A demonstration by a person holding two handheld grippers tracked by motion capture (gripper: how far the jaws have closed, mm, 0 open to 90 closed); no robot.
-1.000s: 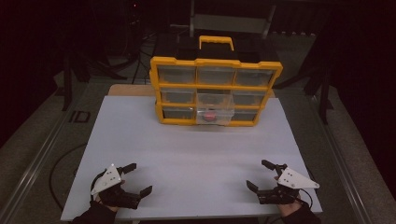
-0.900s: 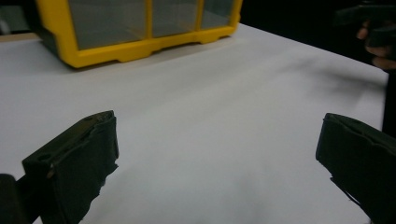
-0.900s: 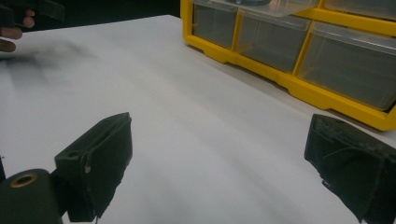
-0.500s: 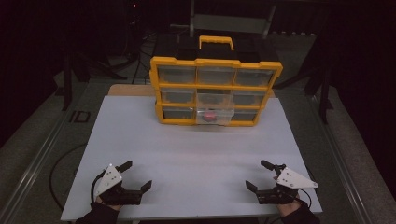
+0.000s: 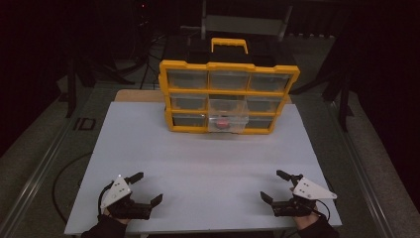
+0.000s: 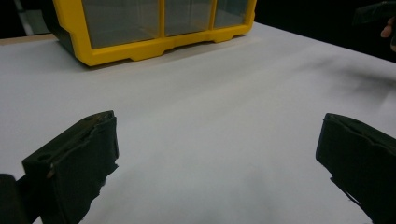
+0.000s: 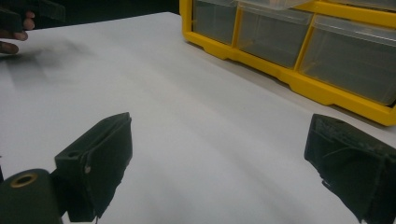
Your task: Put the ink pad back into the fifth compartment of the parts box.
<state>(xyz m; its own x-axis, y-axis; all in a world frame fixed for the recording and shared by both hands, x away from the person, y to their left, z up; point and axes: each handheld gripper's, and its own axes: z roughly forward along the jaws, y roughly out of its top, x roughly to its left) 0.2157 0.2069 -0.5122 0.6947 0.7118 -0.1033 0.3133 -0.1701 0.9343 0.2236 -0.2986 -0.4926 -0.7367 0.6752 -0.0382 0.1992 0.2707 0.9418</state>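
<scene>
Left gripper (image 5: 145, 188) near front left table (image 5: 208, 158) edge, jaws wide, empty. Right gripper (image 5: 276, 186) near front right edge, jaws wide, empty. Broad bare white tabletop between them and ahead.

Yellow drawer organizer (image 5: 229, 97) upright at far table edge, well apart from both grippers. Clear drawers in three rows, yellow handle (image 5: 229, 44) on top. Middle drawer (image 5: 227, 118) pulled out, red object (image 5: 223, 121) inside.
</scene>
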